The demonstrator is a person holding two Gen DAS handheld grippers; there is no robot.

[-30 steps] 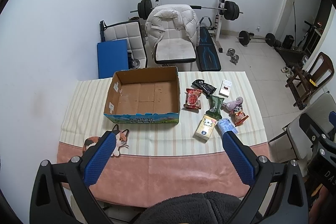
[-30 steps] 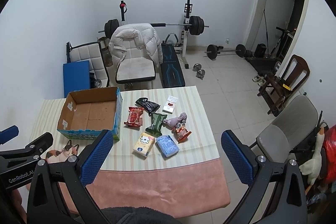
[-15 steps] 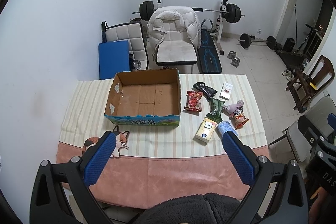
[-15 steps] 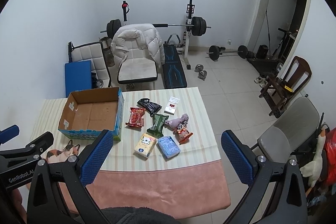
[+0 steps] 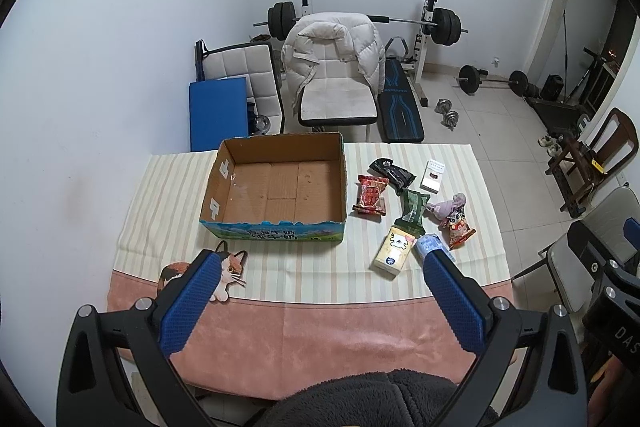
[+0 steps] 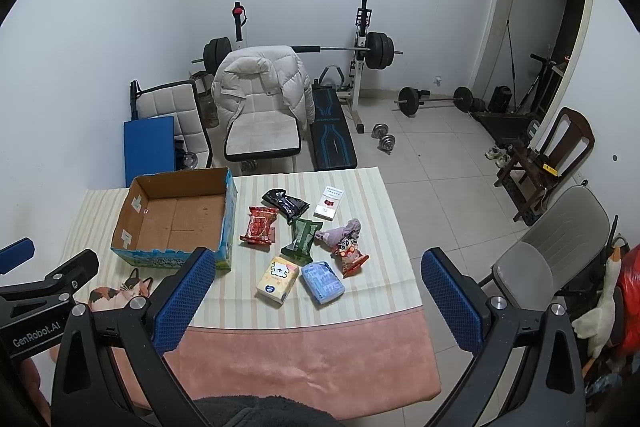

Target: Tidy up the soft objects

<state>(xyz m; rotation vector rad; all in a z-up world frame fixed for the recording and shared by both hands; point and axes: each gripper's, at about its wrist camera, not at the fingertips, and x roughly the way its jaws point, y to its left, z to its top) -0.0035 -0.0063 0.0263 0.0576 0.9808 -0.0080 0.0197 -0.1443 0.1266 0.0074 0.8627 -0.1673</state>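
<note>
An open, empty cardboard box (image 5: 280, 187) (image 6: 176, 215) stands on the striped tablecloth. To its right lie soft packs: a red snack bag (image 5: 371, 194) (image 6: 260, 225), a black pouch (image 5: 391, 173) (image 6: 286, 203), a green pouch (image 5: 412, 209) (image 6: 302, 239), a yellow tissue pack (image 5: 394, 247) (image 6: 279, 279), a blue tissue pack (image 6: 322, 282), a purple plush (image 5: 448, 205) (image 6: 342, 231) and a small cartoon bag (image 6: 349, 255). My left gripper (image 5: 318, 267) and right gripper (image 6: 314, 263) are open and empty, held high above the table's near edge.
A white card box (image 5: 433, 175) lies at the far right of the table. A cat-shaped mat (image 5: 224, 273) lies by the near left. Chairs (image 5: 336, 83), a weight bench (image 5: 400, 107) and dumbbells stand behind the table. A grey chair (image 6: 548, 255) is to the right.
Both grippers have shifted slightly, so the table and room sit a little lower in view. Nothing on the table has moved. Both grippers stay open.
</note>
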